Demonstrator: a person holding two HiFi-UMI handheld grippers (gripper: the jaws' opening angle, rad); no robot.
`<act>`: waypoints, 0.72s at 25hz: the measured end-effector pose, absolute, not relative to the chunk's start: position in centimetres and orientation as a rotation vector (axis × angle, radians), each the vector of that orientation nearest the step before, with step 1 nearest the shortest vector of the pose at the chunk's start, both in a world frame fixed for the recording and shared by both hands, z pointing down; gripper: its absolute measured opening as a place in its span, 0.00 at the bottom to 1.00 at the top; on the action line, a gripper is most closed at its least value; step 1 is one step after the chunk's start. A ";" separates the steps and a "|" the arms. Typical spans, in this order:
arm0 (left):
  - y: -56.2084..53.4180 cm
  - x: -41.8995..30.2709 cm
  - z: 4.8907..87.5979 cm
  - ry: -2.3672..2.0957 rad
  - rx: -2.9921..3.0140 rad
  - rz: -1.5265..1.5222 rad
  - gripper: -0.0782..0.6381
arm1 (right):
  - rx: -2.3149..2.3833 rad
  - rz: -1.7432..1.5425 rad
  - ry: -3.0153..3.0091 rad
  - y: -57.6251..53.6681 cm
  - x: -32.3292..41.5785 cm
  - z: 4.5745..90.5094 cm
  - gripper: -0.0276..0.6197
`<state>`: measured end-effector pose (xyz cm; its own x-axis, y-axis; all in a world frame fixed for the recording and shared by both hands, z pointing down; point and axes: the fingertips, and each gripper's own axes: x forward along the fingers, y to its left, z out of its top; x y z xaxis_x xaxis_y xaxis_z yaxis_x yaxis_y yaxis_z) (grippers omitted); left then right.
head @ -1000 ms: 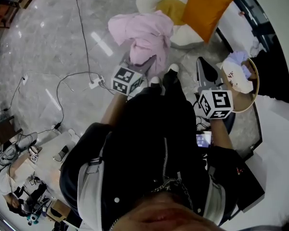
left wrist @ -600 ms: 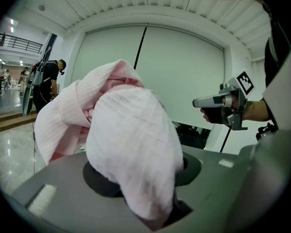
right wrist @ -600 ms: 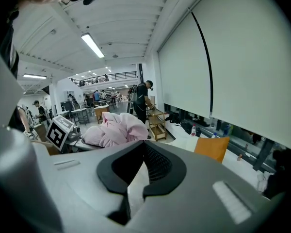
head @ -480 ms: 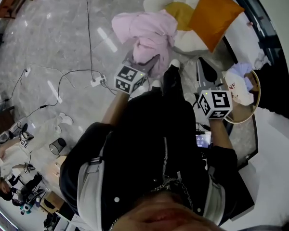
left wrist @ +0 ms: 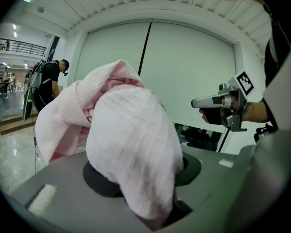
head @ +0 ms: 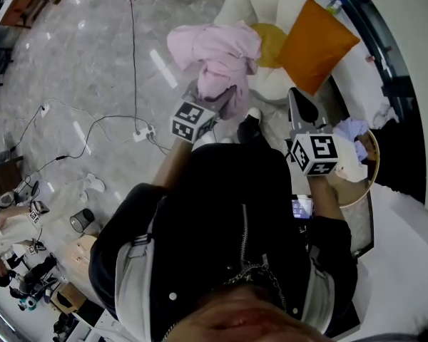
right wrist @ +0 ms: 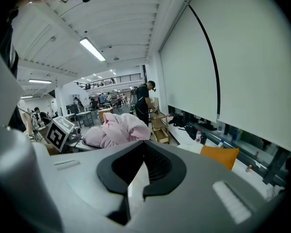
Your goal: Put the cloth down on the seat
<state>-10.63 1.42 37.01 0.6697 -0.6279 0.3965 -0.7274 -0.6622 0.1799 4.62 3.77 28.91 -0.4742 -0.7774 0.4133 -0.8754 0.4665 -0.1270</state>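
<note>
1. A polished grey stone floor (head: 78, 63) fills the left half of the head view, with a thin black cable (head: 133, 41) trailing across it.
2. The person in a dark jacket (head: 235, 212) stands facing the seat and holds a gripper out in each hand.
3. The seat (head: 246, 6), white and petal-shaped with a yellow centre (head: 269, 38), sits at the top of the head view just ahead of the person's shoes.
4. An orange cushion (head: 315, 38) leans on the right side of the seat.
5. The pink cloth (head: 217, 59) hangs in a bunch from the left gripper. It is held up in the air at the left edge of the seat, partly over the floor, and has not been laid down.
6. A round wood-rimmed table (head: 376, 164) stands on the right, holding pale crumpled items.
7. The left gripper (head: 200, 102) pinches a fold of the cloth, which drapes over its jaws and hides most of them in the left gripper view.
8. The right gripper (head: 298, 105) is held out beside the cushion. Its jaws are drawn together at the tips and hold nothing.
9. A white power strip (head: 141, 132) lies on the floor near the person's left arm.
</note>
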 end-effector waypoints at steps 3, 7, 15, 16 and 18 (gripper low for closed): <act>-1.2 -8.9 36.8 -1.098 2.553 0.431 0.41 | 1.386 0.480 -2.436 0.8 6.3 29.0 0.04; -4.4 -7.2 36.8 -1.117 2.538 0.432 0.41 | 1.355 0.486 -2.452 -2.6 7.9 29.3 0.04; -8.9 -4.8 37.2 -1.146 2.518 0.430 0.41 | 1.313 0.522 -2.461 -7.1 10.3 30.2 0.04; -9.3 -4.6 37.3 -1.144 2.516 0.435 0.41 | 1.310 0.525 -2.463 -7.5 10.5 30.3 0.04; -10.0 -4.2 37.6 -1.134 2.512 0.450 0.41 | 1.307 0.532 -2.461 -8.3 10.8 30.5 0.04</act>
